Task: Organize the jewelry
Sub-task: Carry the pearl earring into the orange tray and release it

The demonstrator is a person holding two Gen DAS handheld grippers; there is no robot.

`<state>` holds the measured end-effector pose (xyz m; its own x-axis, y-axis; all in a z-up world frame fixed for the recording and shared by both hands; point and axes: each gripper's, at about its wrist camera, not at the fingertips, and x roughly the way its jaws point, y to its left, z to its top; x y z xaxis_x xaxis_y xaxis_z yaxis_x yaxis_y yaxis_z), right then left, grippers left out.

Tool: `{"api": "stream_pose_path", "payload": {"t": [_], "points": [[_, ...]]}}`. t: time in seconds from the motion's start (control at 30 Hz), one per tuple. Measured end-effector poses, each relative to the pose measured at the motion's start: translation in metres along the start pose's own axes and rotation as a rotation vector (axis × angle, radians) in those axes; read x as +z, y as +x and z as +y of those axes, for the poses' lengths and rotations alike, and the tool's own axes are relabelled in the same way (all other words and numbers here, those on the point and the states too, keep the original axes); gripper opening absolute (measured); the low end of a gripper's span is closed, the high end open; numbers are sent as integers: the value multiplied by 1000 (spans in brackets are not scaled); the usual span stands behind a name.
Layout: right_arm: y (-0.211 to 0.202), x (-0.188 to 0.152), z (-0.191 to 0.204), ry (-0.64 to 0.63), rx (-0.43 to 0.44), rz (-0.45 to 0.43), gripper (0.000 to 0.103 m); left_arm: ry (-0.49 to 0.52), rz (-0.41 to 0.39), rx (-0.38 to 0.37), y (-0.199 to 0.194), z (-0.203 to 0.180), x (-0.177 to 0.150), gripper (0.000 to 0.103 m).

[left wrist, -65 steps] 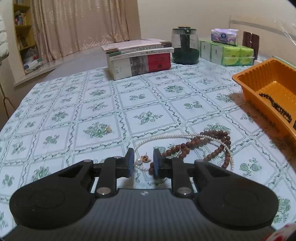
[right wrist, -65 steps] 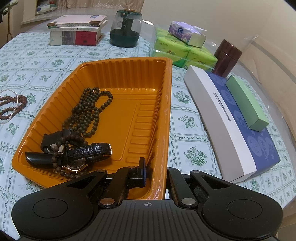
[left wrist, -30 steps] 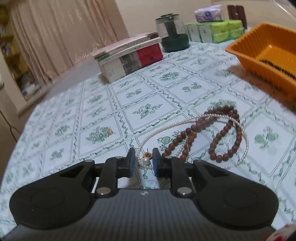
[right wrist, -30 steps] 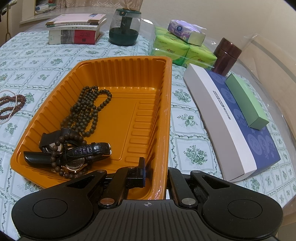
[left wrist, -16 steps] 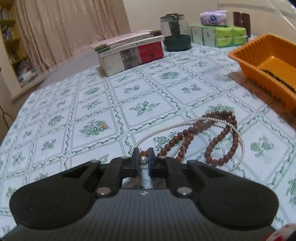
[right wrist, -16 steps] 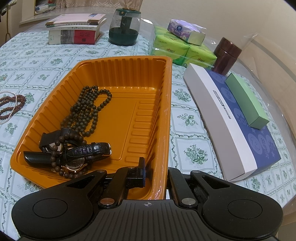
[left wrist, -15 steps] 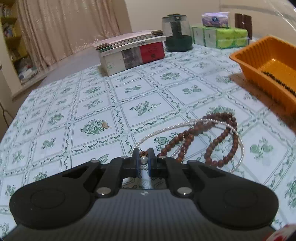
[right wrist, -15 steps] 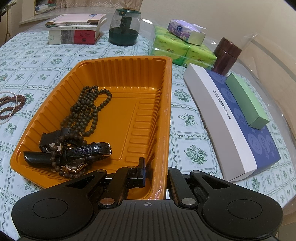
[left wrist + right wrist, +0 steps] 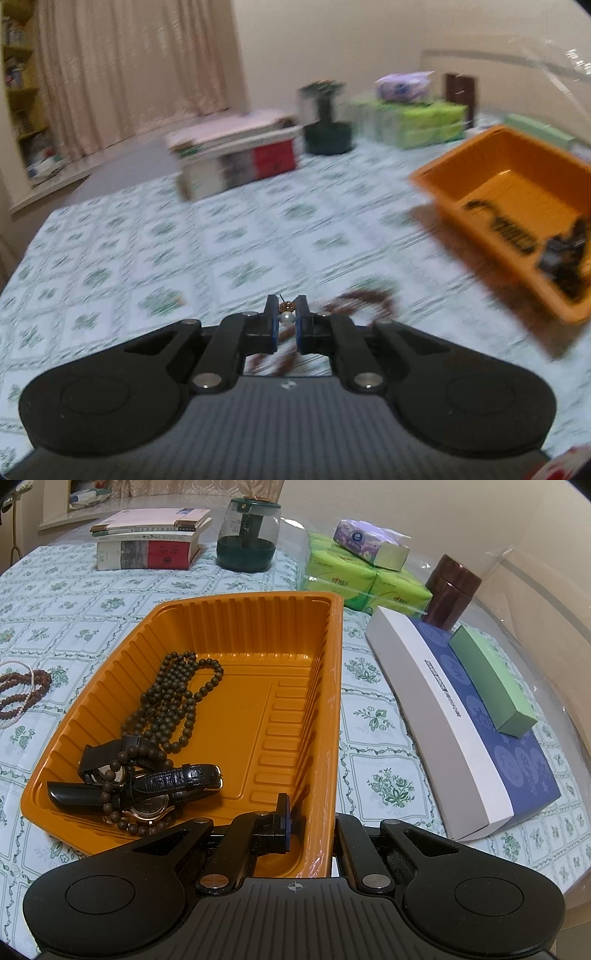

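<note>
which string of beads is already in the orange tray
The dark olive-brown bead strand, lying inside the orange tray. The reddish-brown beads lie on the tablecloth, outside it.

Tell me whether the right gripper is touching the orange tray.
Touching. The right wrist view shows the right gripper shut on the orange tray, one finger inside its near corner wall and the other outside.

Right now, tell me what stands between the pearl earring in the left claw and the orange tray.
Nothing visible does. The left claw pinches the pearl earring above the tablecloth; only open cloth and the brown bead string lying flat separate it from the orange tray.
</note>
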<state>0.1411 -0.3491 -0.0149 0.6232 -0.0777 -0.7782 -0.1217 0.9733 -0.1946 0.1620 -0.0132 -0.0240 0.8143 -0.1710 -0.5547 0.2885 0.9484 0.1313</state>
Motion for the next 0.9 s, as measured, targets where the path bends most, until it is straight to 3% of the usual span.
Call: {"api": "stream_pose_path", "payload": {"t": [0.27,0.43,0.9], "points": [[-1,0,0,-1,1,-2,6,29,-67,-245,-17,-81,31,7],[-1,1,1,-1,5,-4,6,83,-85,-338,-19,-124,41,7],[0,0,-1,7,16,-8,6,144,-66,-392,-14,-157,40,7]]}}
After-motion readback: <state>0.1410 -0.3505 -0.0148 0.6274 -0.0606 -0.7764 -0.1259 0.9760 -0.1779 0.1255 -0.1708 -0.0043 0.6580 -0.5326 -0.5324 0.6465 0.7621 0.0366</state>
